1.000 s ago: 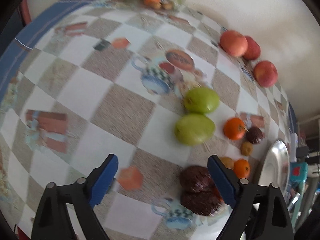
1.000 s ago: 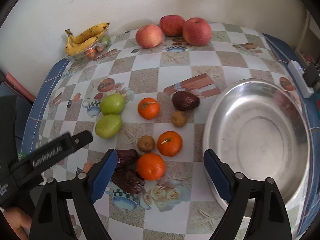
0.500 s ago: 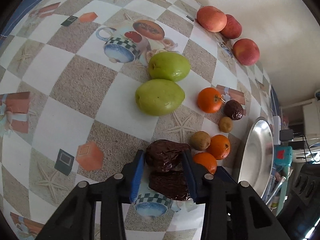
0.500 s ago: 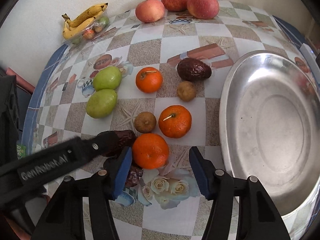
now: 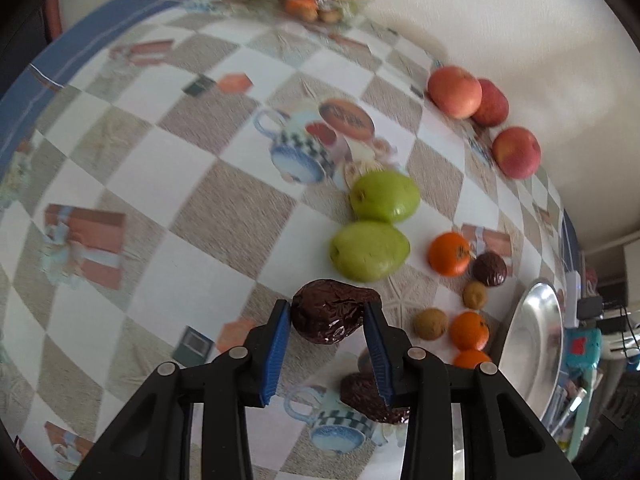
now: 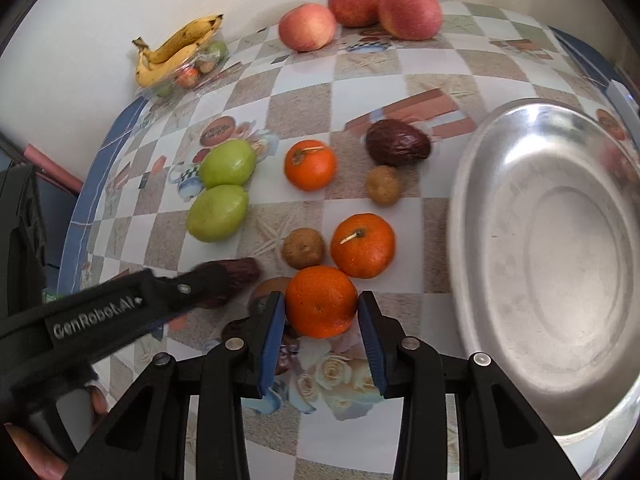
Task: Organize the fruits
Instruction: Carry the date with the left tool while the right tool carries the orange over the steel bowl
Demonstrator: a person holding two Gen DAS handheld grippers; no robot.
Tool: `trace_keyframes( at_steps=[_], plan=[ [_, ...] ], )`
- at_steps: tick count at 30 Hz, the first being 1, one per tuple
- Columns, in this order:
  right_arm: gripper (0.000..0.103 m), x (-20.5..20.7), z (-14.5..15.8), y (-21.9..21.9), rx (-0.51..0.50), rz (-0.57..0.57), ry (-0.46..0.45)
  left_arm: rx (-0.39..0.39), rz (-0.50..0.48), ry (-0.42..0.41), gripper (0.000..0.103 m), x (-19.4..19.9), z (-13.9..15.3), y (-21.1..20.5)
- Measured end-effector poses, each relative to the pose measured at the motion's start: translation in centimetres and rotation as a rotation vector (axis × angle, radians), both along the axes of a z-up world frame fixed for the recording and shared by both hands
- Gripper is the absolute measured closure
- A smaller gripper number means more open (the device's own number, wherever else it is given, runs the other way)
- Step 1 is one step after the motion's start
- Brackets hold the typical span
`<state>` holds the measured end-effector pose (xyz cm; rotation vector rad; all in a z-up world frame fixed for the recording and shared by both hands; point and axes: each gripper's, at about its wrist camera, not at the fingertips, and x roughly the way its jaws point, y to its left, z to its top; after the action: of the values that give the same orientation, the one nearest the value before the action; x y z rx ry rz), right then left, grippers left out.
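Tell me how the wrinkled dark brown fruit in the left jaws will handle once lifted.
The dark brown fruit looks shrivelled and glossy, so it is probably soft and may dent under the left gripper, whose blue pads press its sides. Its skin looks sticky rather than slick, so slipping seems unlikely. It is small and oval, so probably light and might pivot between the pads.

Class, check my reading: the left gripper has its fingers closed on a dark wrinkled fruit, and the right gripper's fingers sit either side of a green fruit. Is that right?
Not quite. The left gripper does hold the dark wrinkled fruit, but the right wrist view shows the right gripper around an orange, not a green fruit.
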<state>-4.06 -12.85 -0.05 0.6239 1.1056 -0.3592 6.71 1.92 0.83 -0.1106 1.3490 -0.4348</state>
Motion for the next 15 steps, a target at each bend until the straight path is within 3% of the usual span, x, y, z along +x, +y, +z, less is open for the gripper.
trace_keyframes(
  at_steps=[4, 7, 11, 15],
  plan=[
    [0.064, -1.0, 1.1, -0.6, -0.048, -0.031, -0.001, -0.022, -0.013, -0.049, 0.063, -0.2, 1.2, -0.3],
    [0.064, -2.1, 2.2, -1.6, -0.058, -0.066, -0.022, -0.062, -0.084, -0.077, 0.063, -1.2, 1.9, -2.0],
    [0.069, -4.2, 3.8, -3.5, -0.093, -0.145, -0.044, -0.112, -0.173, -0.059, 0.063, -2.9, 1.8, -4.4],
    [0.069, -7.2, 4.3, -6.6, -0.138, -0.264, -0.015, -0.09, -0.204, -0.043, 0.063, -4.2, 1.4, -5.4]
  ],
)
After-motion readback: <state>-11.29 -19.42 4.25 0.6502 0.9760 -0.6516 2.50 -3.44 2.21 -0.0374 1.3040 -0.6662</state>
